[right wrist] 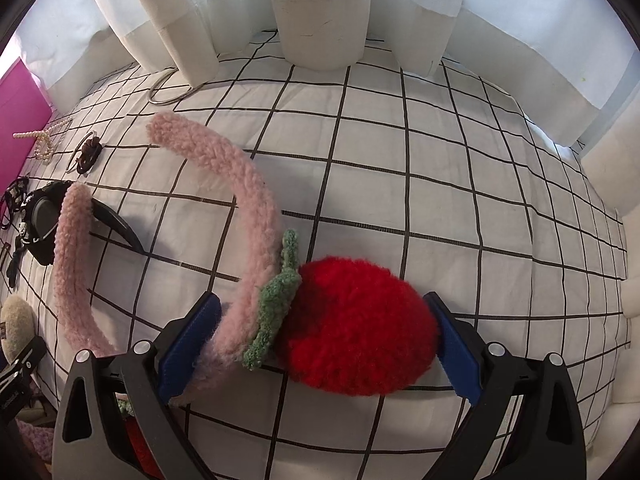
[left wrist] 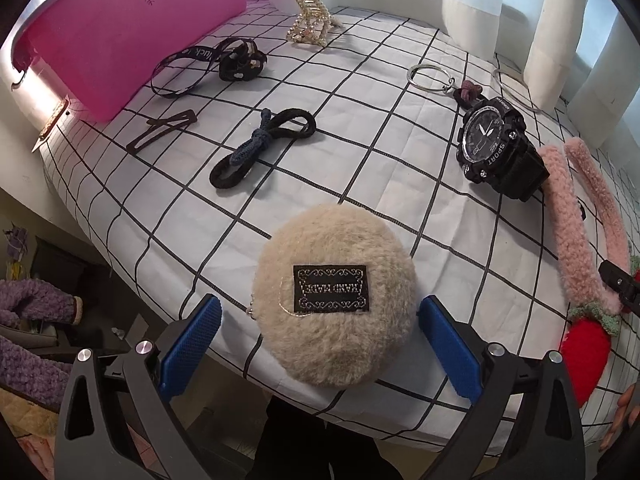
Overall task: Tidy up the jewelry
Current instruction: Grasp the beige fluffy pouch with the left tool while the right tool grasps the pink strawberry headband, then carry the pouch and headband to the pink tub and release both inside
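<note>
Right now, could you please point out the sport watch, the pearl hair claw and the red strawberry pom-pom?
sport watch (left wrist: pixel 486 136), left wrist view, dial.
pearl hair claw (left wrist: pixel 307 14), left wrist view, its teeth.
red strawberry pom-pom (right wrist: pixel 356 326), right wrist view, fuzzy body.

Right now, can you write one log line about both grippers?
left gripper: open around beige pouch | right gripper: open, straddling red strawberry on pink headband

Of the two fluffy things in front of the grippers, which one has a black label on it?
The round beige puff between the left hand-held gripper fingers; the red strawberry pompom on the pink headband has none visible.
</note>
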`<action>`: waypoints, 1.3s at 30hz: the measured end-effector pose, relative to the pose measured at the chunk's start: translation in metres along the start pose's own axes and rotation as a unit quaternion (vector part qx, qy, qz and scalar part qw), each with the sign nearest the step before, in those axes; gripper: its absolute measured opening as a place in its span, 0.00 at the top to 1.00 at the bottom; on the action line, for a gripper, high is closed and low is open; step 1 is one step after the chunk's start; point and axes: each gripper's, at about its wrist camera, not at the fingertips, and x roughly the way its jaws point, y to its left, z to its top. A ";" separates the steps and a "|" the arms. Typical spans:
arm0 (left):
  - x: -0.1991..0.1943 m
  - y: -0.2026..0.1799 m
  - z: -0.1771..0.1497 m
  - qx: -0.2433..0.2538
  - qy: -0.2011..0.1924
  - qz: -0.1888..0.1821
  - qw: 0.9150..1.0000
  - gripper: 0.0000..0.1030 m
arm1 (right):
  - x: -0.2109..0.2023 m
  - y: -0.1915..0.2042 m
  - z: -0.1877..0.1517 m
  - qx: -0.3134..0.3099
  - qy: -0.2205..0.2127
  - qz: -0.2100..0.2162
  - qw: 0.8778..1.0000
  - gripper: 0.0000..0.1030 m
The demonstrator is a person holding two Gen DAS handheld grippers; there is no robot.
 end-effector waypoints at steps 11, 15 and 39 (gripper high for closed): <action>0.003 0.004 0.001 -0.028 0.007 -0.016 0.999 0.05 | -0.007 0.001 -0.015 0.004 -0.041 -0.002 0.999 0.08; 0.001 0.005 -0.003 -0.031 -0.010 -0.014 0.999 0.05 | -0.009 0.001 -0.018 0.000 -0.032 0.000 0.999 0.08; -0.049 -0.007 0.006 0.012 -0.079 -0.031 0.996 0.54 | -0.064 -0.018 -0.005 -0.005 -0.099 0.056 0.993 0.42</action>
